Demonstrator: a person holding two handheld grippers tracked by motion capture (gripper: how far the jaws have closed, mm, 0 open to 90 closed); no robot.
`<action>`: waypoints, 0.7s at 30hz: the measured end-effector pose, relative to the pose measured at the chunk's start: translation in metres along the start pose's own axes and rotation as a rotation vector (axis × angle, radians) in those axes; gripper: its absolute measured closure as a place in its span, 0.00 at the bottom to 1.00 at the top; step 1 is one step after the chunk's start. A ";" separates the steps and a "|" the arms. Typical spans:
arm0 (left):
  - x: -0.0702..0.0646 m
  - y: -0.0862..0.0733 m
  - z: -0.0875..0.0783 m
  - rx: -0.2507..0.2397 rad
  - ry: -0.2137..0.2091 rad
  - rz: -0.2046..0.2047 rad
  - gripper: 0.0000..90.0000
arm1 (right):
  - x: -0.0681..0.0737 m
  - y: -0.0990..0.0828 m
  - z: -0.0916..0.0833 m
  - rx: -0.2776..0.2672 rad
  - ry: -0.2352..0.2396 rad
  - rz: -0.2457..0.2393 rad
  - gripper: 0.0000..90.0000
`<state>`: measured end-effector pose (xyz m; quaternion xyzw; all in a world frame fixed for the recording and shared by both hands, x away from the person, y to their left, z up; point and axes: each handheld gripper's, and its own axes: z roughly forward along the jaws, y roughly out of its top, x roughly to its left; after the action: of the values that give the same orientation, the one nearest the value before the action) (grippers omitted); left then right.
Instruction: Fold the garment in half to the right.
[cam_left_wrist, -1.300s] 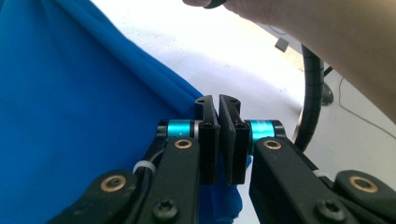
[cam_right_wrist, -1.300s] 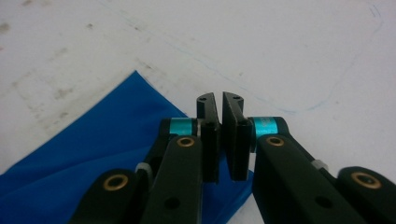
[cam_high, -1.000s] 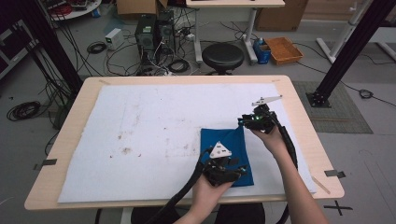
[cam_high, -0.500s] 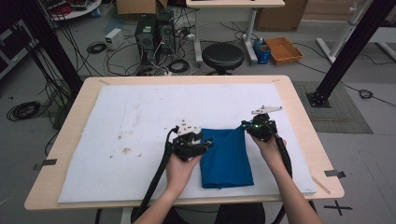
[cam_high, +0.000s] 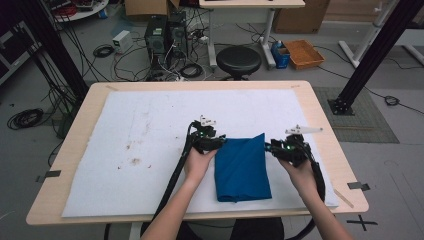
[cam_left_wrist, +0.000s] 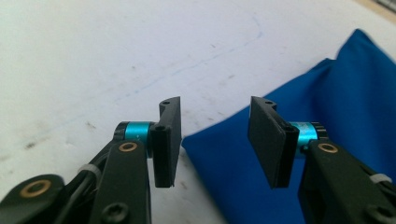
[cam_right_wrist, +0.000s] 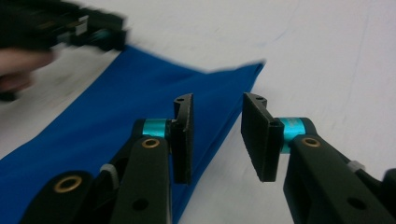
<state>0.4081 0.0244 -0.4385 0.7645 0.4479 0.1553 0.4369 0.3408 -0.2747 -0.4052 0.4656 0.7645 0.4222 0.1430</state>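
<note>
A folded blue cloth (cam_high: 242, 167) lies on the white mat (cam_high: 125, 130), right of the table's middle. My left gripper (cam_high: 221, 142) is at the cloth's far left corner. In the left gripper view it (cam_left_wrist: 214, 140) stands open, with that corner of the cloth (cam_left_wrist: 261, 186) low between the jaws and no pad pressing on it. My right gripper (cam_high: 270, 147) is at the cloth's far right edge. Its jaws (cam_right_wrist: 216, 140) have just been opening and stand apart over the edge of the cloth (cam_right_wrist: 140, 93), which they do not touch.
Brown stains (cam_high: 134, 161) mark the mat's left half. The wooden table (cam_high: 330, 130) has its right edge close to my right hand. Beyond the far edge stand a black stool (cam_high: 238, 60), computer towers (cam_high: 165, 35) with cables, and an orange box (cam_high: 303, 52).
My left gripper has gone from the cloth's near end to its far left corner. The right gripper has drifted right and toward me, off the cloth's far right corner.
</note>
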 end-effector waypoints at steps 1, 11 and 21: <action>0.002 0.000 0.002 0.008 0.002 0.001 0.65 | 0.005 -0.008 -0.008 0.004 0.017 0.005 0.71; 0.006 -0.002 0.005 0.030 0.035 0.027 0.84 | 0.050 -0.071 -0.040 0.084 0.095 -0.056 0.72; 0.007 -0.004 0.012 0.048 0.039 0.043 0.98 | 0.054 -0.079 -0.039 0.139 0.079 -0.110 0.98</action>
<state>0.4169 0.0251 -0.4497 0.7810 0.4433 0.1689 0.4062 0.2416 -0.2662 -0.4336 0.4147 0.8214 0.3777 0.1031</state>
